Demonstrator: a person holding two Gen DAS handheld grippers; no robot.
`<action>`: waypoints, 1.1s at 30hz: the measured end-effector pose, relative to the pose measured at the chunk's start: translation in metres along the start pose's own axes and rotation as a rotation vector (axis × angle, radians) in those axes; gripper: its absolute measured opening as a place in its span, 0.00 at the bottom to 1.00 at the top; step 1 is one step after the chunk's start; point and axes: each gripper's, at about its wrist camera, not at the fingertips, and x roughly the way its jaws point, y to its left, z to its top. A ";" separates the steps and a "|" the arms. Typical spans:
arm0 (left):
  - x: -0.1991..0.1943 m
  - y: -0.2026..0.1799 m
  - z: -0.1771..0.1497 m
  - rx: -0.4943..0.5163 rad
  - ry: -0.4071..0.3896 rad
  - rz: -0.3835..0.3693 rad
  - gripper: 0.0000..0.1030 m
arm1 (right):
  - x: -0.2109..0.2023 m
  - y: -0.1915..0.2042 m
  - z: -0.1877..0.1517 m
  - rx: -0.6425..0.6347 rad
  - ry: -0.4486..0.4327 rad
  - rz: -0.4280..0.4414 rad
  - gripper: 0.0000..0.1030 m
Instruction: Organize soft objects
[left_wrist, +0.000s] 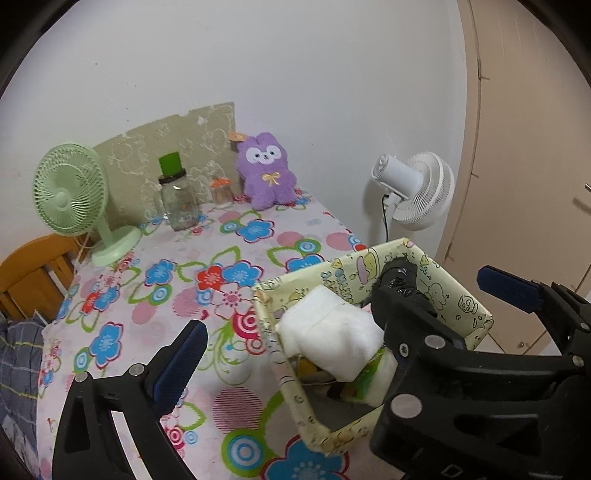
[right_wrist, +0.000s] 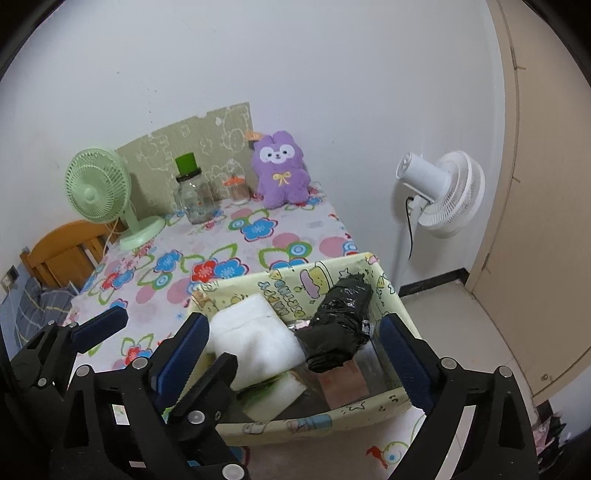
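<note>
A pale yellow cartoon-print fabric box (left_wrist: 476, 325) (right_wrist: 295, 428) stands at the table's near right corner. Inside lie a white soft bundle (left_wrist: 332, 332) (right_wrist: 255, 339), a black wrapped roll (left_wrist: 400, 278) (right_wrist: 341, 325) and a green-and-white pack (right_wrist: 273, 397). A purple plush toy (left_wrist: 266, 171) (right_wrist: 281, 173) sits at the back by the wall. My left gripper (left_wrist: 340, 306) is open, its fingers either side of the box. My right gripper (right_wrist: 295, 347) is open over the box, empty. My left gripper's fingers (right_wrist: 99, 326) show at the right wrist view's lower left.
A green desk fan (left_wrist: 70, 192) (right_wrist: 99, 184), a glass jar with green lid (left_wrist: 177, 199) (right_wrist: 192, 195) and a small orange-lidded jar (left_wrist: 221, 190) stand at the back. A white floor fan (left_wrist: 421, 192) (right_wrist: 447, 195) stands right of the table. A wooden chair (left_wrist: 29, 273) is left.
</note>
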 end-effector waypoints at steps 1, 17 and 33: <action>-0.004 0.002 0.000 -0.002 -0.006 0.004 0.98 | -0.003 0.002 0.000 -0.002 -0.005 0.001 0.94; -0.061 0.053 -0.013 -0.092 -0.096 0.088 1.00 | -0.046 0.049 0.003 -0.061 -0.097 0.011 0.99; -0.120 0.109 -0.039 -0.191 -0.169 0.217 1.00 | -0.083 0.093 -0.004 -0.099 -0.168 0.066 0.99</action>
